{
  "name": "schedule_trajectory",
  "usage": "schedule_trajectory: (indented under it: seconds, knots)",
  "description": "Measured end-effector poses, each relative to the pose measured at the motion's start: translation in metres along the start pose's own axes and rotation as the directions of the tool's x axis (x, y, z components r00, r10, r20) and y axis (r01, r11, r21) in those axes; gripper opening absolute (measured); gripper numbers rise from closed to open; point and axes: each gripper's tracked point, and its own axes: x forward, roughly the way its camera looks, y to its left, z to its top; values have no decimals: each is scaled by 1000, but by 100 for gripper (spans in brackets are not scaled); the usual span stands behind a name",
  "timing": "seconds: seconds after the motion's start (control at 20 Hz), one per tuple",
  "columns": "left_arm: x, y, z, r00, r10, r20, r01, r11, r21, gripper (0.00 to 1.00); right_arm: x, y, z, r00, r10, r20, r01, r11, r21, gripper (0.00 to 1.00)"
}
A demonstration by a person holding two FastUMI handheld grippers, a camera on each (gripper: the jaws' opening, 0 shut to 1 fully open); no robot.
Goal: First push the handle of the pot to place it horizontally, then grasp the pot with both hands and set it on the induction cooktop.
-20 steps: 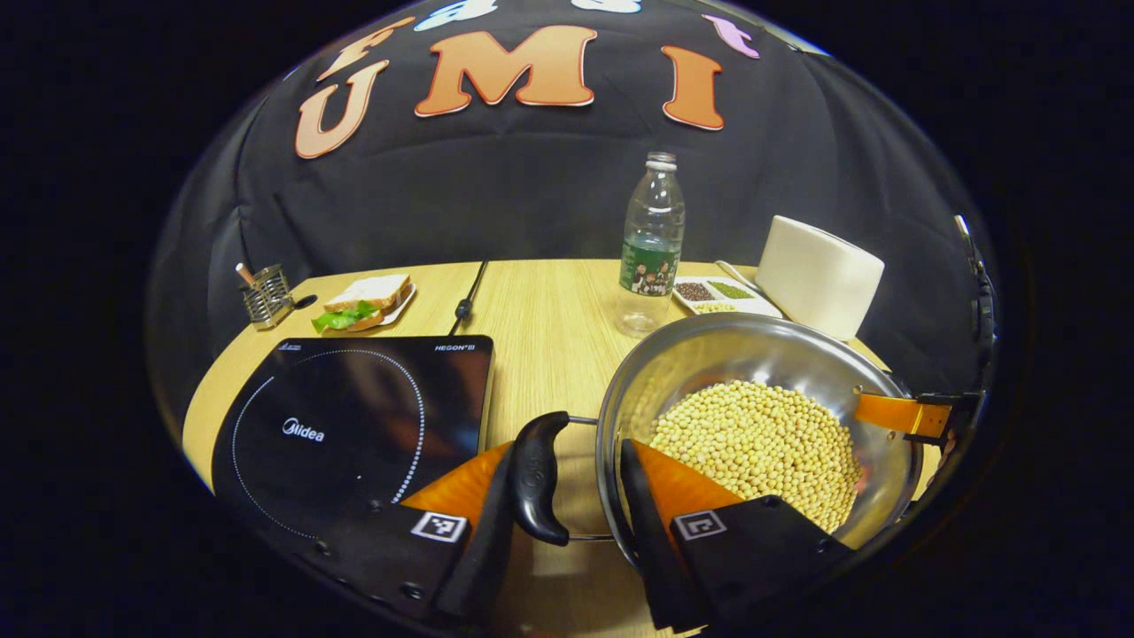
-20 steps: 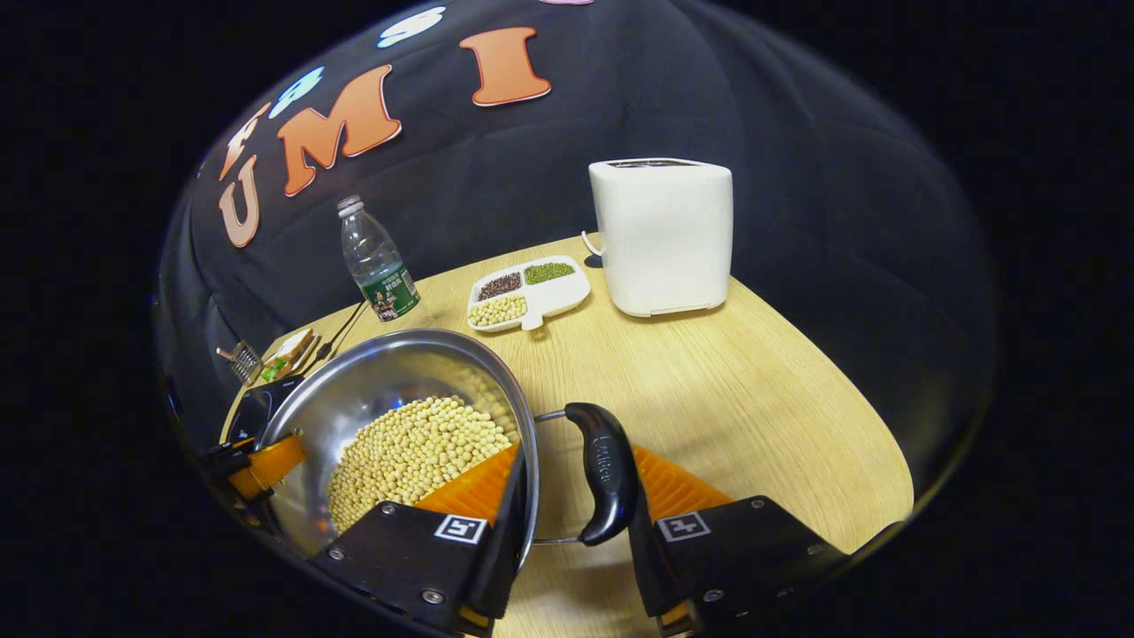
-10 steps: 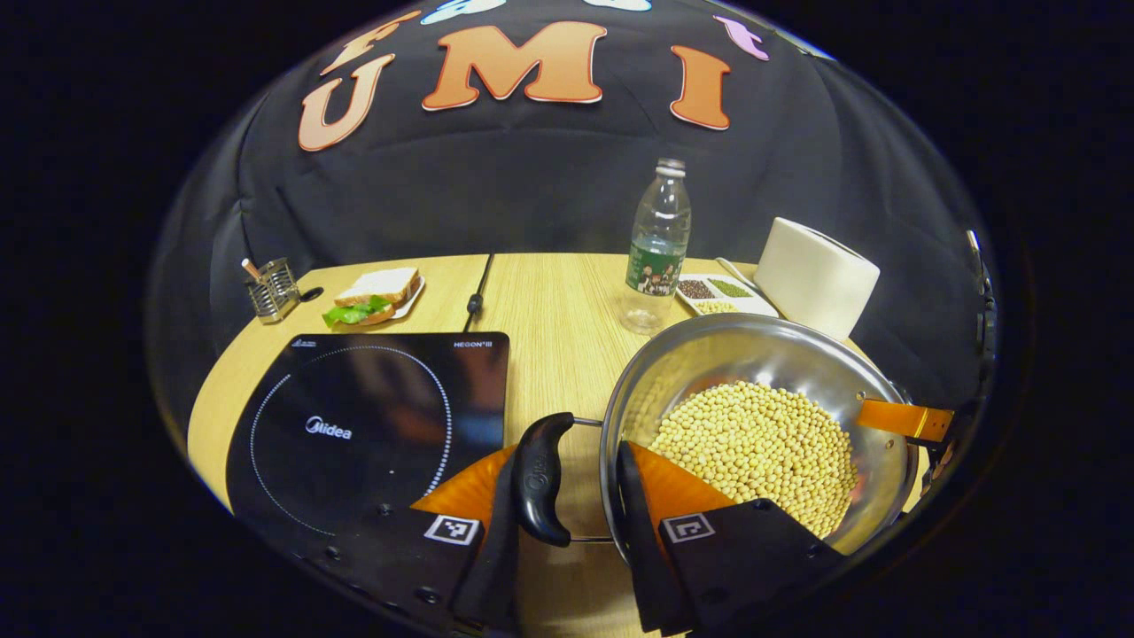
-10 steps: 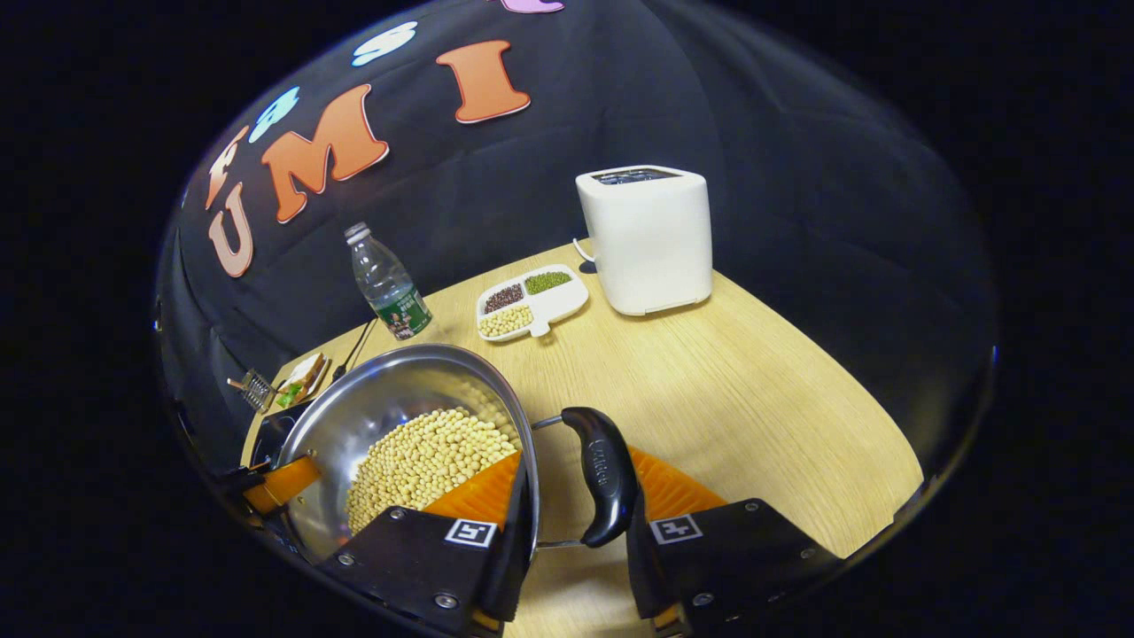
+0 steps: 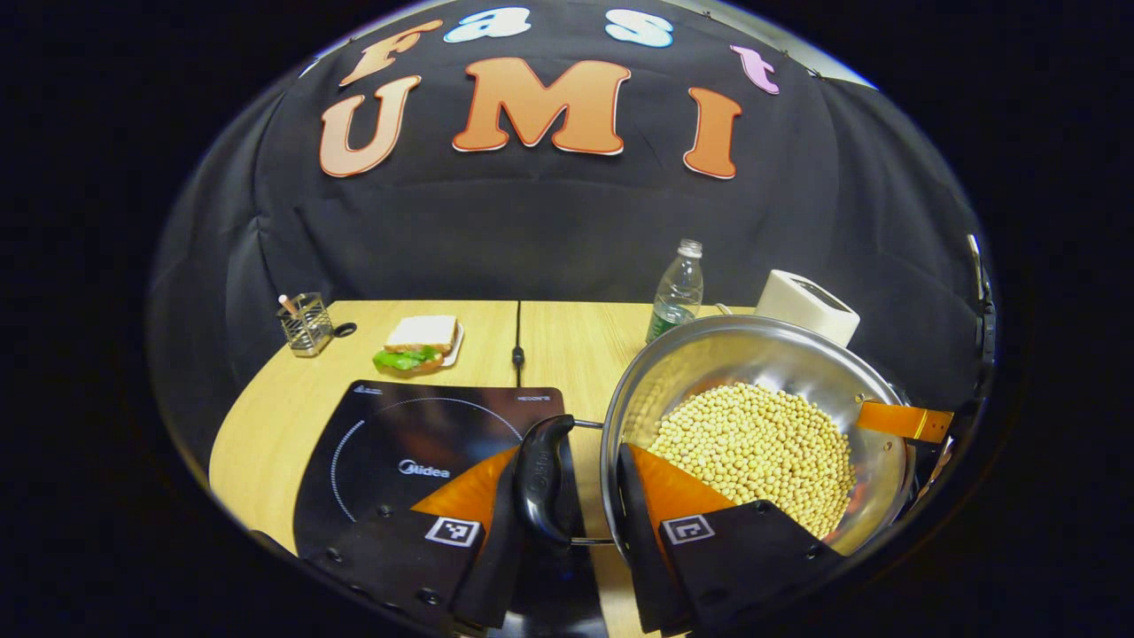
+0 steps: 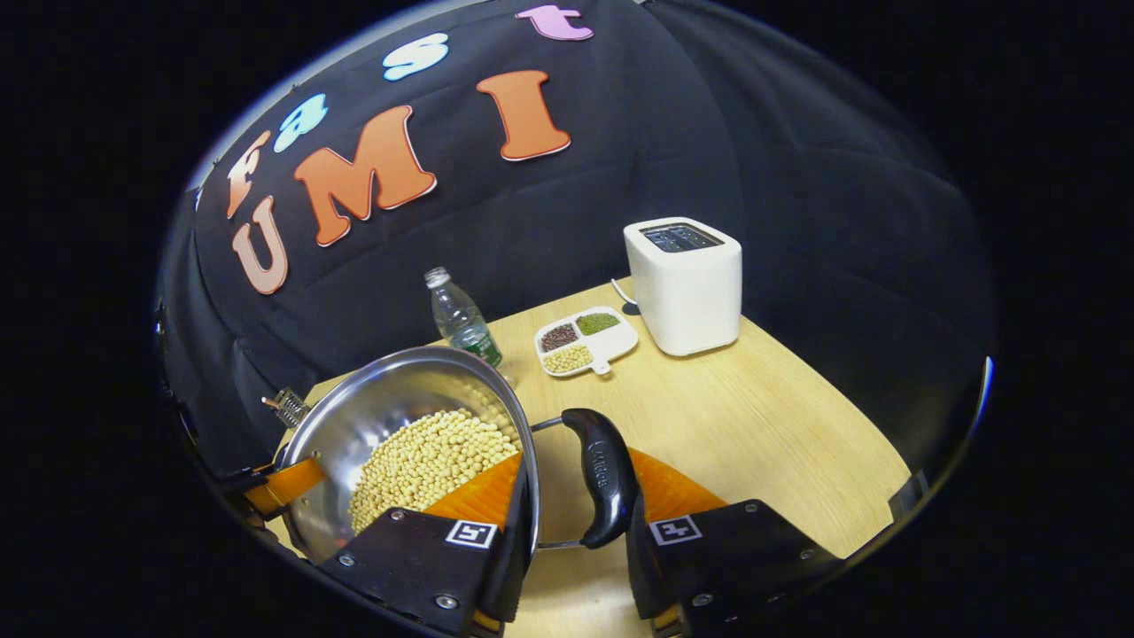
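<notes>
Both grippers clamp the pot (image 5: 762, 416): the left gripper (image 5: 567, 523) pinches its left handle (image 5: 542, 478) against the rim, the right gripper (image 6: 571, 518) its right handle (image 6: 601, 474). The pot hangs beside the induction cooktop (image 5: 416, 443); keep it level so the soybeans (image 5: 753, 447) stay in, then centre it over the ring

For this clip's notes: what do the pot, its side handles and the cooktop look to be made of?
The round silver pot looks like polished stainless steel: its inner wall mirrors the beans. The curved black side handle appears to be moulded plastic on thin wire struts, with a dull sheen. The flat black induction cooktop seems to have a glass top, glossy with printed ring markings.
</notes>
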Motion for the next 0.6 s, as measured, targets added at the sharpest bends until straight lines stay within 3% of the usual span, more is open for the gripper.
schedule_trajectory:
  seconds: [0.6]
  knots:
    - [-33, 106, 23, 997, 79, 13, -79, 997, -24, 58, -2, 110, -9, 994, 107, -22, -106, 994, 5, 48]
